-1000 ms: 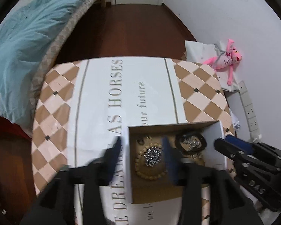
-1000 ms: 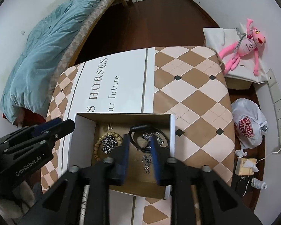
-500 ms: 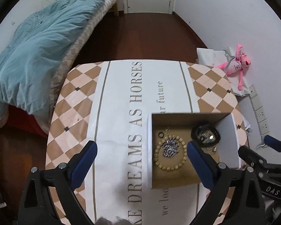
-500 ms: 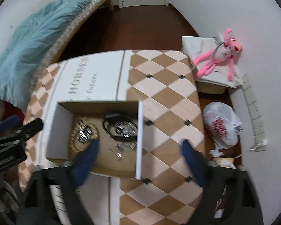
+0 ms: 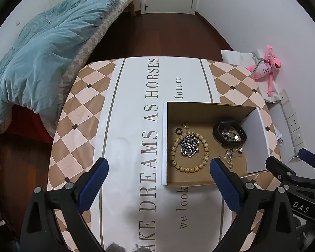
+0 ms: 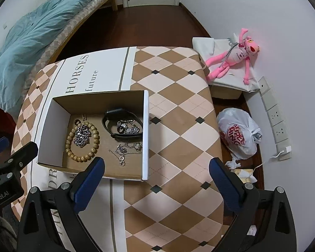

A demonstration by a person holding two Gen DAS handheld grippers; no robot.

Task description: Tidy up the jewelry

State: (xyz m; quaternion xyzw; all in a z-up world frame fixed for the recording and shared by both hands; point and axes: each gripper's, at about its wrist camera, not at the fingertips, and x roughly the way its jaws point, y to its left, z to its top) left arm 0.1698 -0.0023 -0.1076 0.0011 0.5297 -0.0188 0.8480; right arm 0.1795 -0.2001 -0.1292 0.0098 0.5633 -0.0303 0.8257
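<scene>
An open cardboard box (image 5: 256, 142) (image 6: 52, 130) stands on the table. Inside lie a wooden bead bracelet (image 5: 178, 167) (image 6: 82, 157) around a silver chain (image 5: 189, 145) (image 6: 82, 135), a black band (image 5: 217, 133) (image 6: 107, 121) around silver pieces, a thin silver necklace (image 5: 231, 157) (image 6: 124, 150), and small dark rings at the back. My left gripper (image 5: 157, 178) is open and empty, above the table left of and in front of the box. My right gripper (image 6: 156, 180) is open and empty, above the table at the box's near right corner.
The table (image 6: 178, 113) has a checked cloth with a white lettered band. A bed with a blue duvet (image 5: 35, 63) is at the left. A pink plush toy (image 6: 233, 58), a white plastic bag (image 6: 239, 134) and wall sockets are at the right.
Both grippers have opened wide and pulled back up out of the box. The jewelry stays in the box.
</scene>
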